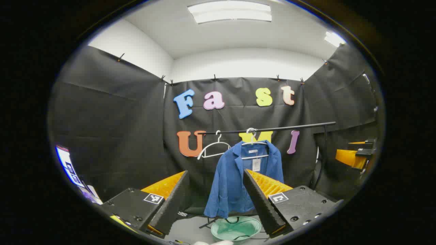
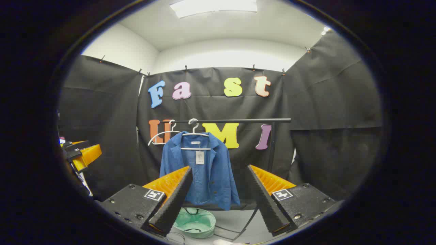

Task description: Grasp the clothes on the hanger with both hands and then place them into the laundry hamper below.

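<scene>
- Left claw point(image 1: 218, 200): spread, empty, well short of the jacket point(image 1: 235, 177).
- Right claw point(image 2: 219, 200): spread, empty, likewise apart.
- Jacket hangs on a hanger point(image 2: 195, 136) from the rail point(image 2: 235, 120), hamper point(image 2: 194, 222) beneath.
- Advise: take one shoulder each, lift clear of the hanger, then lower.

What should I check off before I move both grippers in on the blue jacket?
1. Left gripper open, nothing between its fingers: ok.
2. Right gripper open, nothing between its fingers: ok.
3. Blue jacket hanging on its hanger from the rail: ok.
4. Green hamper on the floor below the jacket, mouth up: ok.
5. Empty white hanger beside the jacket, apart from it: ok.
6. Hamper holds nothing: cannot tell.
</scene>
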`<state>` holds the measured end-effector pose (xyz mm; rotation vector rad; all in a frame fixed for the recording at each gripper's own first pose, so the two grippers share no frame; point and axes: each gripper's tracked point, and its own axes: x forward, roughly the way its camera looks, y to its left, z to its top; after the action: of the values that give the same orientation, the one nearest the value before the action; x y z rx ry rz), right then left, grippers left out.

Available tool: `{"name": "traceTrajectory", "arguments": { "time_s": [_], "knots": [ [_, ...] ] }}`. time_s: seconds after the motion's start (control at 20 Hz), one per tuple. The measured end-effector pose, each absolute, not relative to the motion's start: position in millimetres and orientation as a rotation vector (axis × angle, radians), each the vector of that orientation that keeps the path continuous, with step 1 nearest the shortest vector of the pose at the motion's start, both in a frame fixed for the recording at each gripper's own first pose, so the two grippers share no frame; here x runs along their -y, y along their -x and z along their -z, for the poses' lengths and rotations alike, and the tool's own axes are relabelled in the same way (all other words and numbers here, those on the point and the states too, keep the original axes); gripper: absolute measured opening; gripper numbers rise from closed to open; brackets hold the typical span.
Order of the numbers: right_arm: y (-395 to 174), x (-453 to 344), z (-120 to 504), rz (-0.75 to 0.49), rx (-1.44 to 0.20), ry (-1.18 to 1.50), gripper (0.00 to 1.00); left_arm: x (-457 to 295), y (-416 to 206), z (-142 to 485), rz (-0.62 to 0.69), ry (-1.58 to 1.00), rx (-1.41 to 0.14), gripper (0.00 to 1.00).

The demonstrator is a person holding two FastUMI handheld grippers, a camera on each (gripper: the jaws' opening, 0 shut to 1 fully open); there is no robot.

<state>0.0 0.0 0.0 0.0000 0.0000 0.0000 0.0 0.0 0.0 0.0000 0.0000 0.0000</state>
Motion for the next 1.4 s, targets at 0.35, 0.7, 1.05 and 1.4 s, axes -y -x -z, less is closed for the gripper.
{"name": "traceTrajectory", "arguments": {
  "time_s": [0.35, 0.7, 1.05, 1.4],
  "knots": [
    [4.1, -4.6, 6.8, -0.008, -0.026, -0.007, 1.0, -3.0, -8.9, 4.1, 0.014, -0.009, -0.011, 1.0],
    [-17.8, -7.1, 11.7, 0.001, -0.037, 0.032, 1.0, 0.8, -28.9, 12.3, 0.017, -0.01, -0.009, 1.0],
    [-64.5, -8.5, 29.8, -0.002, -0.066, 0.04, 1.0, 19.0, -69.0, 33.3, 0.051, -0.001, -0.029, 1.0],
    [-159.7, -11.5, 65.4, -0.09, -0.133, 0.034, 1.0, 48.8, -153.8, 60.9, 0.031, 0.004, -0.036, 0.98]
  ]
}}
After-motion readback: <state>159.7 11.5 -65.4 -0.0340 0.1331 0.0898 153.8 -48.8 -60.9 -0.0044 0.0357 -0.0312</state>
